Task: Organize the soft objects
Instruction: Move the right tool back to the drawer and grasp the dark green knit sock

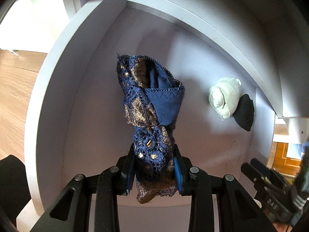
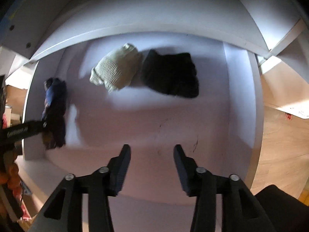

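Observation:
My left gripper is shut on a bunched blue and gold lace garment, which hangs from its jaws over the floor of a white drawer. That garment also shows at the left of the right wrist view, with the left gripper's finger beside it. A rolled cream sock bundle and a black cloth bundle lie side by side against the drawer's far wall. The cream bundle and the black one sit at the right in the left wrist view. My right gripper stands open with nothing between its fingers, above bare drawer floor.
The drawer's white walls close in on both sides, with a shelf front above the far wall. Wooden flooring lies outside the drawer. The right gripper's body shows at the lower right of the left wrist view.

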`<state>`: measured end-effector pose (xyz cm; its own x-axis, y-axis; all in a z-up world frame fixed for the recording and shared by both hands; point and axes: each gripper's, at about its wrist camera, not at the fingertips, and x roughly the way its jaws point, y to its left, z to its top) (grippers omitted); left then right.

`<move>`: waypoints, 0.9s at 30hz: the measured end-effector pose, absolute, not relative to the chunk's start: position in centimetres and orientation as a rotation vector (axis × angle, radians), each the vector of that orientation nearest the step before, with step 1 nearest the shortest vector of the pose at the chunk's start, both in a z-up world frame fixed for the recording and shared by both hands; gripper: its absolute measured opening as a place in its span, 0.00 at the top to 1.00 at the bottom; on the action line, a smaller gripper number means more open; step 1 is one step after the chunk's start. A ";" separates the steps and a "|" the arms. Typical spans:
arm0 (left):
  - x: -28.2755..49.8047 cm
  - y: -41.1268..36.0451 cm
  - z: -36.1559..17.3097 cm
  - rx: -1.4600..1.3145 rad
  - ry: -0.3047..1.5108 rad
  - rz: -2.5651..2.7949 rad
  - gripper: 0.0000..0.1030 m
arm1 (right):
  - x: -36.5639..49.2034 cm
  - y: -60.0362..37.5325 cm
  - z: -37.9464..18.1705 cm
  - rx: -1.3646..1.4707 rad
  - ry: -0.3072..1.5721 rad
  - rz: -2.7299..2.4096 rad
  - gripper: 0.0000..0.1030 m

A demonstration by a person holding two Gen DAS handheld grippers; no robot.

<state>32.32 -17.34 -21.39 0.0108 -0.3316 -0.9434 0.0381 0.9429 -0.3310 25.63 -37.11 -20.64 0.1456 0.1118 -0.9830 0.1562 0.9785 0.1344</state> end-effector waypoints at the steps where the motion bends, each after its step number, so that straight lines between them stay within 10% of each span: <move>1: 32.2 -17.2 -21.3 -0.241 1.539 -0.293 0.68 | 25.8 -37.2 -20.7 0.229 1.417 -0.038 0.39; 27: 32.1 -17.3 -19.5 -0.197 1.526 -0.336 0.68 | 33.3 -37.5 -23.0 -0.103 1.266 -0.115 0.35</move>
<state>32.12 -17.34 -19.48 0.0115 -0.3350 -0.9422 0.0915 0.9386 -0.3326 33.31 -37.53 -23.03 0.2954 -0.1430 -0.9446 0.0289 0.9896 -0.1408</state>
